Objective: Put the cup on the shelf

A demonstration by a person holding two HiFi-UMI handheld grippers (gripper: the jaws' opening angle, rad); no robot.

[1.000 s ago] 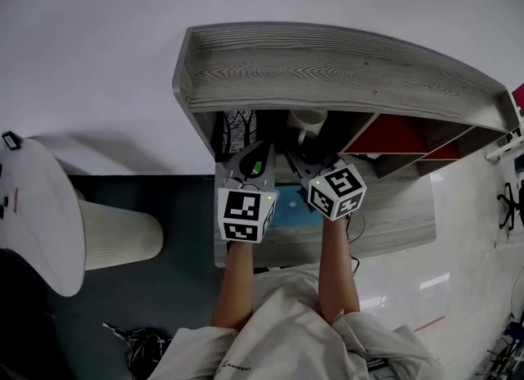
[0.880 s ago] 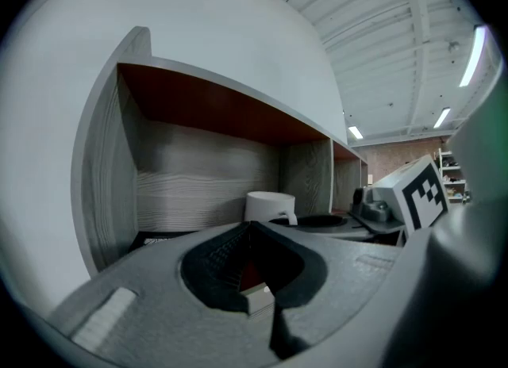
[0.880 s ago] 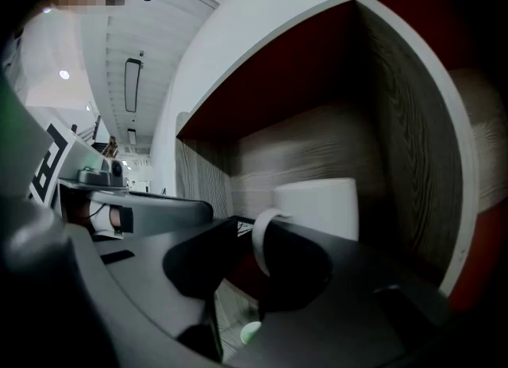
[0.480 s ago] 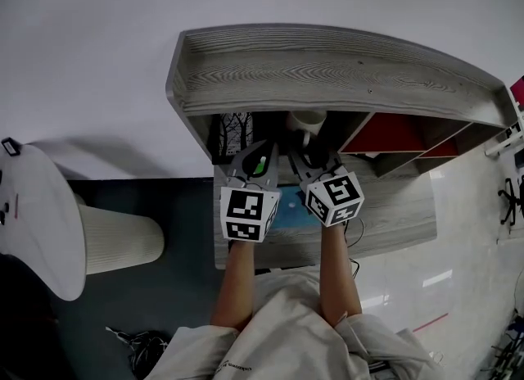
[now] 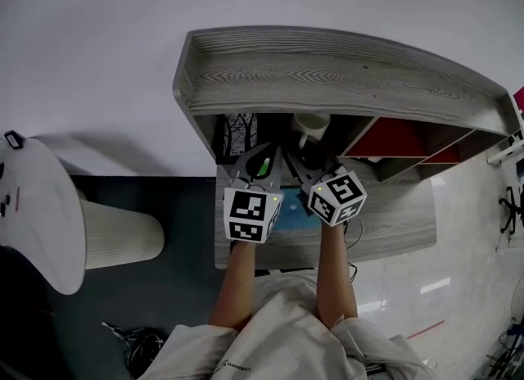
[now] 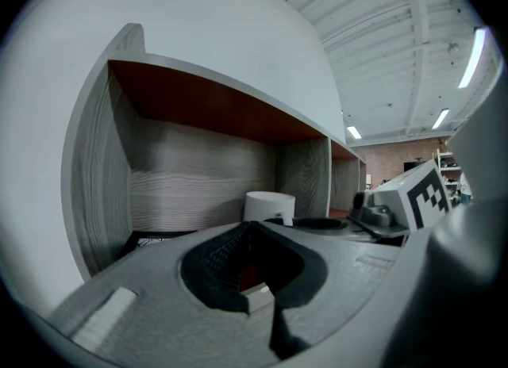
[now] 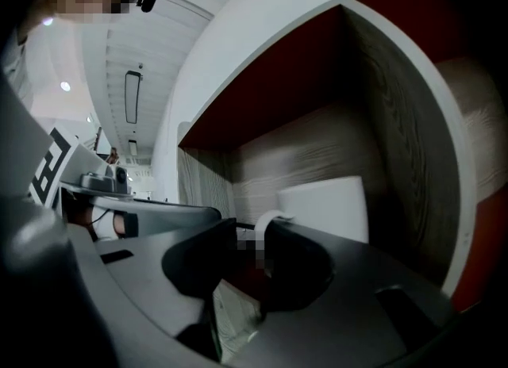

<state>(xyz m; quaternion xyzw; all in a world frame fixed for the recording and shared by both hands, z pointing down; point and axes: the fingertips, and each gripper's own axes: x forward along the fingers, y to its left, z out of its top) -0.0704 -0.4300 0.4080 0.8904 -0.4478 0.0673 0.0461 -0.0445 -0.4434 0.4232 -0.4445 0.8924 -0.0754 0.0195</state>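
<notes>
The white cup stands upright in a compartment of the grey wooden shelf, handle toward me. My right gripper reaches into that compartment. In the right gripper view its jaws are opening, the cup's handle sits at their tips, and the cup body is just behind. My left gripper hovers beside it to the left, shut and holding nothing. From the left gripper view the cup shows beyond the jaws against the shelf's back wall.
A black-and-white patterned item stands in the shelf left of the cup. Red-lined compartments lie to the right. Below is a grey desk with a blue item. A white round table and ribbed white cylinder are at left.
Both grippers stay almost in place at the shelf opening; the right one's cube has shifted slightly toward me. The cup rests in the same compartment.
</notes>
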